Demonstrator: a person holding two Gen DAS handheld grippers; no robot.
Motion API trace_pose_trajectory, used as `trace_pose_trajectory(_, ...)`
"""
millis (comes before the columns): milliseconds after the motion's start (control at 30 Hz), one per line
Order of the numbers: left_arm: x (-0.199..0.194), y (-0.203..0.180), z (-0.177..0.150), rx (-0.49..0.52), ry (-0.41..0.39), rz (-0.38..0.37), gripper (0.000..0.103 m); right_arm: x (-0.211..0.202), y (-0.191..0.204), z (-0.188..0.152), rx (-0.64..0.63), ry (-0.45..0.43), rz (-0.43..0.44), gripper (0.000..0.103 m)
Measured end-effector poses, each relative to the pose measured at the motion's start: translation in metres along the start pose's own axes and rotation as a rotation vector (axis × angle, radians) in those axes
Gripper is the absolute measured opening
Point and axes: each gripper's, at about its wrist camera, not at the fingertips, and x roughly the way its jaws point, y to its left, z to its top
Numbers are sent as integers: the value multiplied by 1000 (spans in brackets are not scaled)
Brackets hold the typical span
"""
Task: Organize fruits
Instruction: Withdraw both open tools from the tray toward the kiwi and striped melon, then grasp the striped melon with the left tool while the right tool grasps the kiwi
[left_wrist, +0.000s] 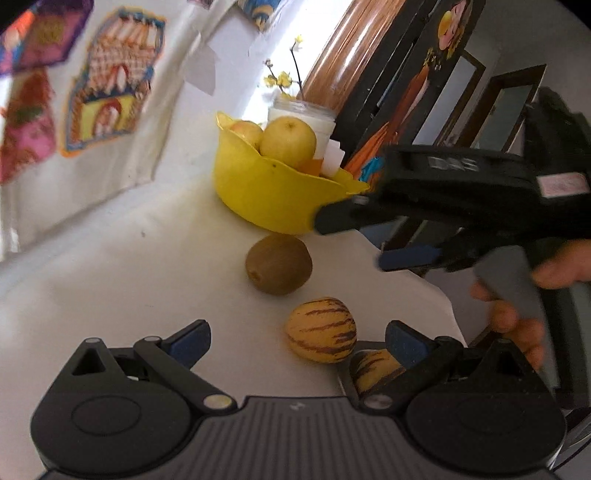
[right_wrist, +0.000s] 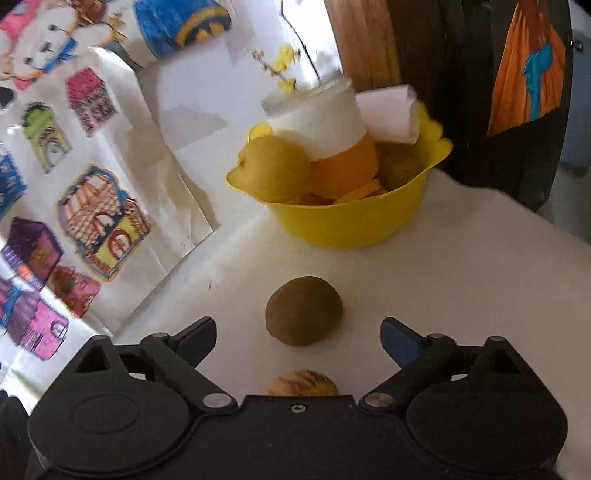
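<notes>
A yellow bowl (left_wrist: 269, 199) holding yellow pears (left_wrist: 290, 142) stands on the white table; it also shows in the right wrist view (right_wrist: 351, 225). A brown kiwi (left_wrist: 279, 264) lies in front of it, also seen in the right wrist view (right_wrist: 303, 311). A striped yellow melon (left_wrist: 321, 330) lies nearer, with a second one (left_wrist: 373, 369) behind my left finger. My left gripper (left_wrist: 297, 341) is open and empty just before the melon. My right gripper (right_wrist: 298, 338) is open and empty, above the kiwi; it shows in the left wrist view (left_wrist: 351, 238) beside the bowl. A striped melon (right_wrist: 303, 384) peeks below it.
A white jar (left_wrist: 303, 116) with a yellow flower sprig stands behind the bowl. A white and orange paper roll (right_wrist: 332, 140) sits in the bowl. Coloured drawings (right_wrist: 103, 218) lie on the left. The table edge (left_wrist: 436, 288) and dark frames are on the right.
</notes>
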Motion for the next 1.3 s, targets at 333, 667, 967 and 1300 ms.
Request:
trace_pose_trajectory(333,26,8,-1,-40,37,-91,92,50,2,9,5,53,-25,78)
trace_pose_trajectory(667,43,11,5,-88,70,-125,81,61,1,13,-8,85,-37,70)
trace_pose_trajectory(967,41,8,1,-73,75,-109,70,65,5,18,-40,120,-18,67)
trace_pose_trajectory(1300,39,7,-2,-88,76,-111,59,73,7,20,-57,147,-12,68)
